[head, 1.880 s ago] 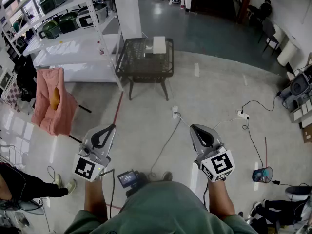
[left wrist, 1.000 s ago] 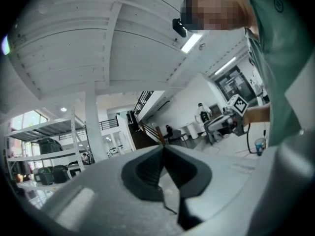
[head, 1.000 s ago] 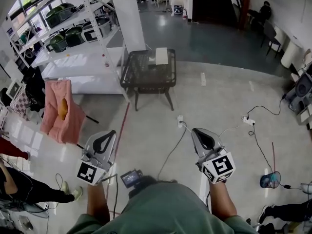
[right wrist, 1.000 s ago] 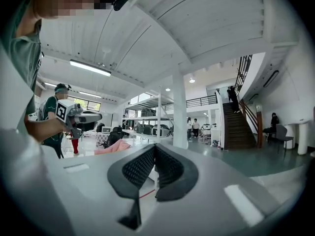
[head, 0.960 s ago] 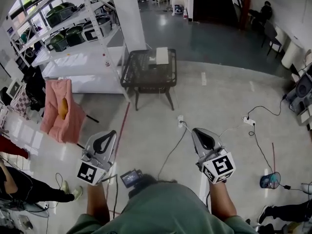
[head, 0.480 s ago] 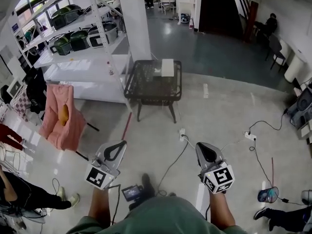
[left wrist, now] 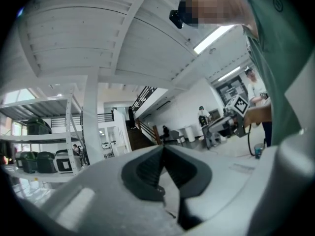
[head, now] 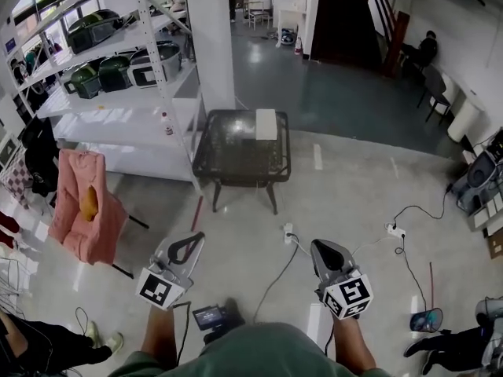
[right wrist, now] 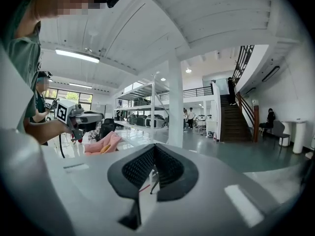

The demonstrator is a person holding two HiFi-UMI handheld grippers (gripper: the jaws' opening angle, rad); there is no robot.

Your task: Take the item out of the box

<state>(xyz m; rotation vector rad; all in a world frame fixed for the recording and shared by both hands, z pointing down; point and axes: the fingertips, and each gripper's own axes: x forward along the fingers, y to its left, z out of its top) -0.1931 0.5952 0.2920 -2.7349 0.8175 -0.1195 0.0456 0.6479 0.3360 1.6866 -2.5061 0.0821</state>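
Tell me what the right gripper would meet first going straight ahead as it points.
Likely the black table, whose leg shows straight beyond the shut, empty jaws of the right gripper; depth is unclear.

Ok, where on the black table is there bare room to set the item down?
The black table is bare across its near and left parts; only the white box sits at its far edge. The upper tiers of the shelf rack are crowded with pots.

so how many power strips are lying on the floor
2. One power strip lies in front of the black table; the other power strip lies further right. More may be hidden.
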